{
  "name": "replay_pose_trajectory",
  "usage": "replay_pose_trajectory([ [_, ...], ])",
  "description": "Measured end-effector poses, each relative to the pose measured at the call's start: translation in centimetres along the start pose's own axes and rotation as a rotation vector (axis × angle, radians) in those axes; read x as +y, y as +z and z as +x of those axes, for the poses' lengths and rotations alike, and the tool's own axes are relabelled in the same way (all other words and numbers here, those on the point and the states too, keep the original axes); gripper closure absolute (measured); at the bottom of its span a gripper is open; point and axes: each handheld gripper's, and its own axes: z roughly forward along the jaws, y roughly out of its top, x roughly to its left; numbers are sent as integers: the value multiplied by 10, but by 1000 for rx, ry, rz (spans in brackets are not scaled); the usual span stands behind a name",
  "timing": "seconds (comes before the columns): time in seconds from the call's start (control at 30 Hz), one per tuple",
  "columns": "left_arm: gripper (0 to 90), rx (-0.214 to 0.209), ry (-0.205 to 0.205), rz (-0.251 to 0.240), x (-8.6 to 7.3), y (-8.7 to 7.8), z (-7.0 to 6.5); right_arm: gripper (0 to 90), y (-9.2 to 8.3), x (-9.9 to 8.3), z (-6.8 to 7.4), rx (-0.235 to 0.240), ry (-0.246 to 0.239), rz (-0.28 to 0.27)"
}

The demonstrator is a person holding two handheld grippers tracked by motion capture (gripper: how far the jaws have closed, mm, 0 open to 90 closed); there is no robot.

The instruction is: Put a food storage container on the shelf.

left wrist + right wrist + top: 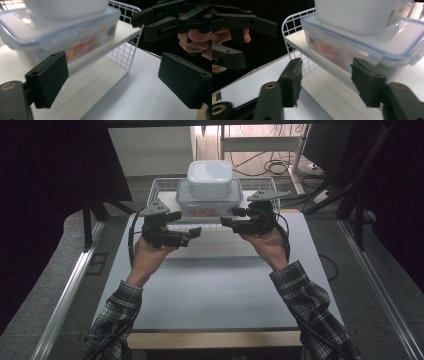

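Grey table (pixel 220 285), set on a grey floor between metal rails, with dark curtains at both sides and cables at the back. At its far edge, a white wire basket (pixel 165 185) with a white shelf board (pixel 125 30) inside. On the board rests the large clear container (pixel 210 202), blue-rimmed, long axis running left to right across the table, lid up. Stacked on its lid, a small white container (pixel 210 177), upright. Left gripper (pixel 192 233) and right gripper (pixel 227 222) sit just before the basket, tips turned toward each other, jaws spread with nothing between them. The gripper views add what the high view blurs: coloured contents behind the large container's wall, its side latch, and the board's overhang.
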Motion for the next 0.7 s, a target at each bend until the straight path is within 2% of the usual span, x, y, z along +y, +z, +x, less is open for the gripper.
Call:
replay_pose_trajectory([
  [0.3,33,10,45,37,-29,1,-18,259,-4,-24,11,46,-20,28],
  [0.53,25,16,73,47,-49,0,-29,185,-8,-44,19,49,-41,48],
  [0.7,19,30,94,65,-65,-1,-32,144,-11,-57,23,59,-33,63],
])
